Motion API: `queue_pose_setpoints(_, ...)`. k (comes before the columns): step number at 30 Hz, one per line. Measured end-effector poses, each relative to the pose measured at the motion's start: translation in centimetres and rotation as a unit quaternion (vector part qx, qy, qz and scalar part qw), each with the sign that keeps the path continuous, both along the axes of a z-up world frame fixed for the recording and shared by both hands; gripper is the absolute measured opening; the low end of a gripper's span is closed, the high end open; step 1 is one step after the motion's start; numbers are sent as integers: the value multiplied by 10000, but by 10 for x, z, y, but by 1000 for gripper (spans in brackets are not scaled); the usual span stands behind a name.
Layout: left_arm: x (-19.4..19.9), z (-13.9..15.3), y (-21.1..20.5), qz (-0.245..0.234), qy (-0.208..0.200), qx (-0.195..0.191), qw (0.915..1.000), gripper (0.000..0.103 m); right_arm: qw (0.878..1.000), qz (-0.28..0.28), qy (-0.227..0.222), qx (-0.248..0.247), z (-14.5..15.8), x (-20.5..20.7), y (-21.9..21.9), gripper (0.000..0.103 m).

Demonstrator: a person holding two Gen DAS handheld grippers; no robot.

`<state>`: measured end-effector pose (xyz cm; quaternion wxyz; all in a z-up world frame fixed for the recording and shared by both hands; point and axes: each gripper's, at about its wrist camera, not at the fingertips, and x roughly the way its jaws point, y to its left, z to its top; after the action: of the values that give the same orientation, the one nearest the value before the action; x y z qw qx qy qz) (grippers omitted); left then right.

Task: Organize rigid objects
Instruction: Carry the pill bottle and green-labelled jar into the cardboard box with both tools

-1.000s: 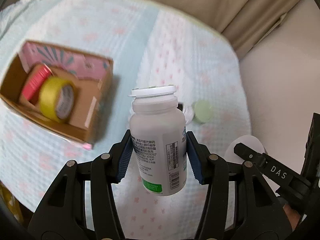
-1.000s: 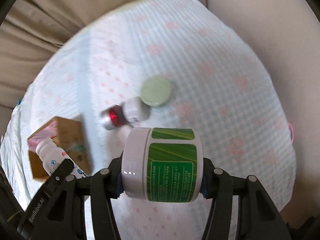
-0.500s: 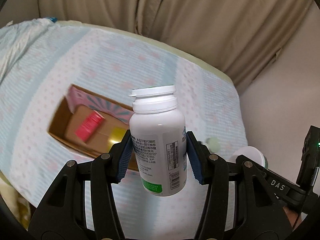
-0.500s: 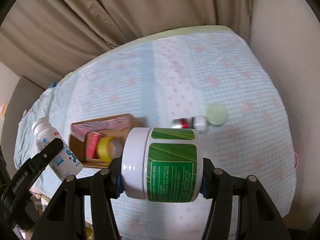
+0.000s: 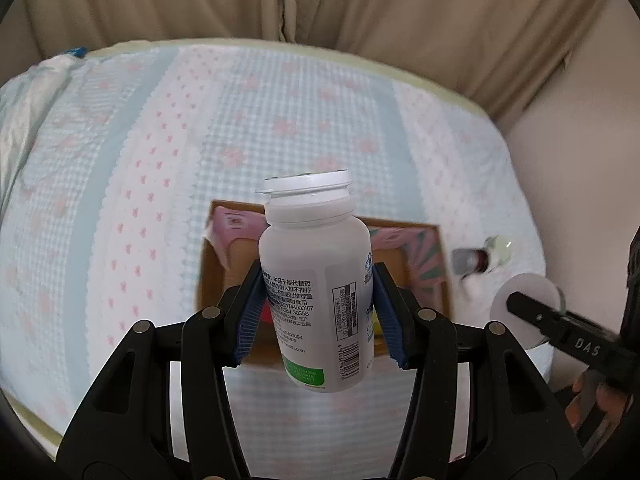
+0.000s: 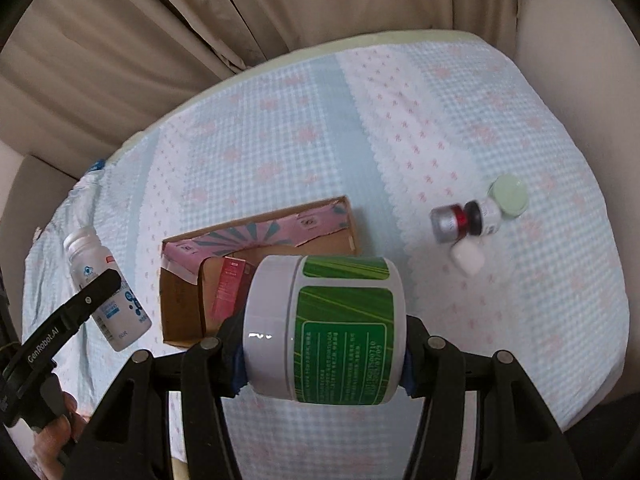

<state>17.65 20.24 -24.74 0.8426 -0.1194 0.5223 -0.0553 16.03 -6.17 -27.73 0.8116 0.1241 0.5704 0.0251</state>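
Observation:
My left gripper (image 5: 318,320) is shut on a white pill bottle (image 5: 316,280), upright, held in the air above the near side of the open cardboard box (image 5: 424,240). My right gripper (image 6: 322,352) is shut on a white jar with a green label (image 6: 324,328), lying sideways, held in front of the same box (image 6: 180,312). The box holds a red packet (image 6: 226,288). The left gripper and its bottle (image 6: 106,292) show at the left of the right wrist view. The jar's white end (image 5: 524,304) shows at the right of the left wrist view.
The box sits on a bed with a pale blue and pink patterned cover (image 6: 440,100). A small dark bottle with a silver cap (image 6: 460,220), a pale green lid (image 6: 510,196) and a small white piece (image 6: 468,260) lie right of the box. Beige curtains (image 5: 320,0) hang behind.
Both grippers have risen and pulled back with their loads. The box has shifted from the left of the left wrist view to behind the bottle; the loose items now lie farther right.

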Motion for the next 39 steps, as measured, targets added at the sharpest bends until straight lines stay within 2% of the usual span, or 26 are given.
queue_pose_setpoints(5,27,-43,21,-397,199,157,9989,48,9994,97,162,-293,-30,12,26,52)
queue_pose_setpoints(9,46,-77,29,-640,380,236,9969,48,9971,390,230,-604,-55,26,42,52)
queue_pose_setpoints(16,69,-130,19,-1128,610,430,9908,48,9939,597,376,-848,-104,53,45,52)
queue_pose_setpoints(21,73,-148,8,-1454,762,570,9848,48,9930,524,558,-904,-126,64,41,52)
queue_pose_setpoints(26,75,-153,-4,-1782,846,693,9779,50,9921,622,561,-929,-130,73,44,52)
queue_pose_setpoints(28,75,-150,-8,-1810,809,711,9776,81,9919,692,567,-901,-132,79,45,52)
queue_pose_setpoints(29,75,-148,-9,-1822,796,702,9775,101,9920,712,581,-871,-133,81,46,53)
queue_pose_setpoints(30,73,-145,-10,-1826,716,637,9785,103,9926,699,480,-867,-131,83,46,61)
queue_pose_setpoints(31,72,-143,-10,-1833,701,620,9786,103,9939,712,362,-763,-128,85,46,80)
queue_pose_setpoints(33,68,-140,-10,-1813,673,685,9787,103,9948,673,176,-750,-121,86,45,103)
queue_pose_setpoints(36,60,-139,-6,-1732,696,695,9800,103,9956,616,-28,-700,-113,83,43,103)
queue_pose_setpoints(39,55,-138,-4,-1622,765,672,9815,103,9958,608,-14,-679,-110,80,44,103)
